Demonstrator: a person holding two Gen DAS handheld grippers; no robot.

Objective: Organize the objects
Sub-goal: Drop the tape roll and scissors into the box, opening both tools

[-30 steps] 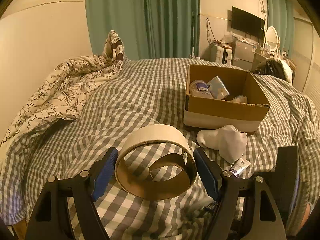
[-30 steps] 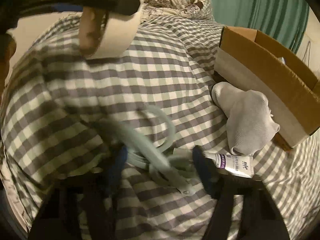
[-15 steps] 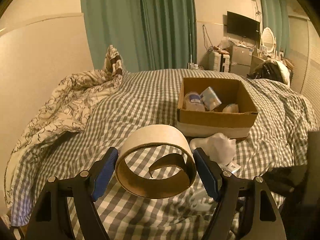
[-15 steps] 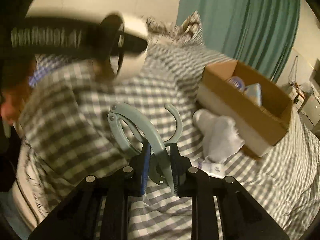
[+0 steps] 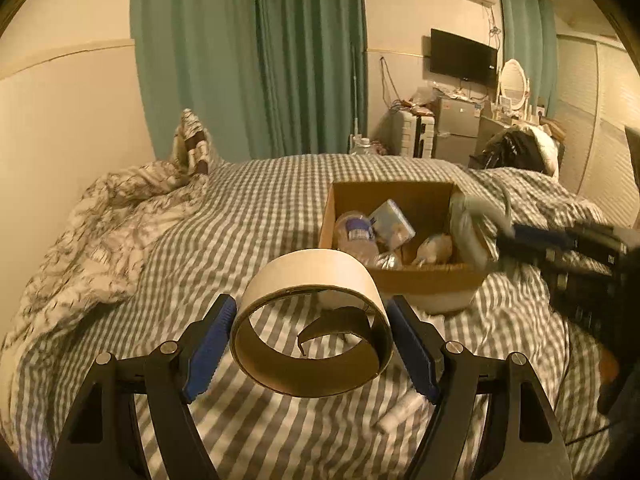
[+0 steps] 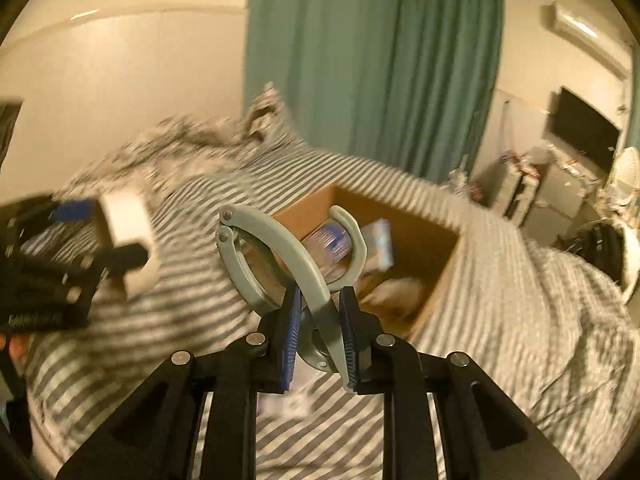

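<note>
My left gripper is shut on a wide cardboard tape roll and holds it above the checked bed, in front of the open cardboard box. My right gripper is shut on a grey plastic clamp and holds it up in the air near the box. The right gripper with the blurred clamp also shows in the left wrist view at the box's right edge. The left gripper with the roll shows in the right wrist view.
The box holds a bottle, a small carton and other items. A white sock lies behind the roll. A small tube lies on the checked bed cover. A crumpled quilt lies at the left.
The right gripper closed on the grey clamp, lifted it off the bed and carried it toward the box. The left gripper rose with the tape roll.
</note>
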